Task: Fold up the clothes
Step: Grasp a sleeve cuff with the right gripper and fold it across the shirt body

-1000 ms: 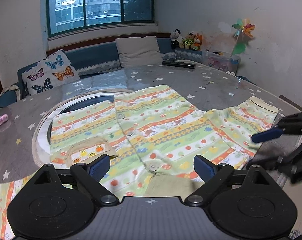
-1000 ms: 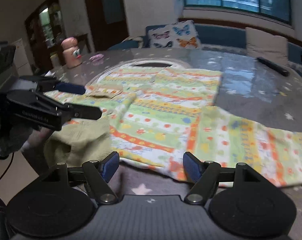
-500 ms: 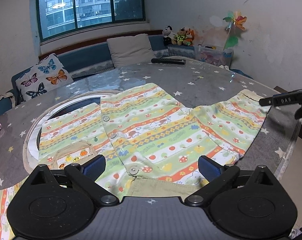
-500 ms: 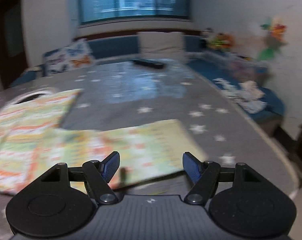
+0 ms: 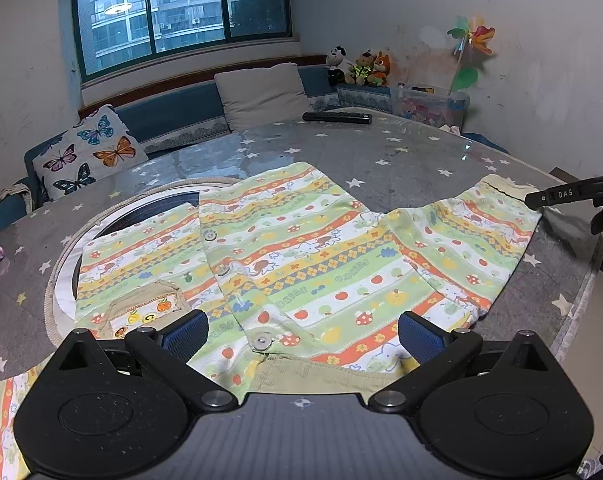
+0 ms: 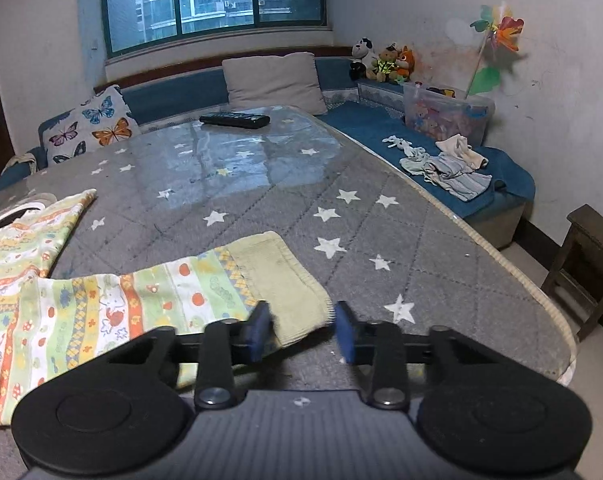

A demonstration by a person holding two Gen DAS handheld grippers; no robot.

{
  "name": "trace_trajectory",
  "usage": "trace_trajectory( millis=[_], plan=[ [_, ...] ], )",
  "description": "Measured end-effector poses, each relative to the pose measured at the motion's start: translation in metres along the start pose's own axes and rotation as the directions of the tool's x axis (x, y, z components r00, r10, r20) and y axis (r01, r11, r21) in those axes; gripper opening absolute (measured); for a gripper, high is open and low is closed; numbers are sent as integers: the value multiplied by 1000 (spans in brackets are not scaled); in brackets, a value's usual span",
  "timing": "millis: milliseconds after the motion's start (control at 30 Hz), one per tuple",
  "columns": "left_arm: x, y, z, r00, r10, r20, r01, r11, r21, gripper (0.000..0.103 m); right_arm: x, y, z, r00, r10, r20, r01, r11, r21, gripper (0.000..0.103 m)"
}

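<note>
The left black two-finger gripper with blue pads [image 5: 303,330] points forward and downward, its jaws spread wide and just opened further, nothing pressed between the pads. The right black two-finger gripper with blue pads [image 6: 301,330] also tilts downward; its jaws have just been closing and stand narrow, a cloth edge lying between them, the pads blurred. In the left wrist view, one right finger [image 5: 557,196] reaches in from the right edge.
</note>
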State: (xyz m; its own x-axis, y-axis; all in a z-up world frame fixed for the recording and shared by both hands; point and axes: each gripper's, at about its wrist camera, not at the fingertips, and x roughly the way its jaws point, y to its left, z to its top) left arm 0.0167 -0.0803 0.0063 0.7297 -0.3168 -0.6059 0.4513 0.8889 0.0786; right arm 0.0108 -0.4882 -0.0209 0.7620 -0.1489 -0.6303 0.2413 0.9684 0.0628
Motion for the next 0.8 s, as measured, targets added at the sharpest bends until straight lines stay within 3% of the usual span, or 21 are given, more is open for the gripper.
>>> trace_trajectory(
  millis=[67,233,367,500,700,800],
  plan=[
    [0,2,-1,1000,7,-2,-7,1000,-5,103,-6,4,1,1000,15,4,-15,1000,6,9],
    [-1,10,-5,1000,27,-7,-27,999,-21,103,-24,19,16,993,103,49,-104,994,19,7],
    [-4,17,-9,999,42,-4,-42,998,-43,103,-47,39,35,969,227,96,-229,973,6,7],
    [-8,24,-15,998,55,-2,-55,996,-63,103,-66,71,52,922,372,106,-369,928,-45,7],
    [-17,37,-25,997,80,3,-79,991,-106,103,-81,135,75,823,564,62,-555,823,-119,7],
    [-23,46,-31,996,93,10,-91,987,-132,103,-86,174,80,782,623,34,-608,773,-179,7]
  ],
)
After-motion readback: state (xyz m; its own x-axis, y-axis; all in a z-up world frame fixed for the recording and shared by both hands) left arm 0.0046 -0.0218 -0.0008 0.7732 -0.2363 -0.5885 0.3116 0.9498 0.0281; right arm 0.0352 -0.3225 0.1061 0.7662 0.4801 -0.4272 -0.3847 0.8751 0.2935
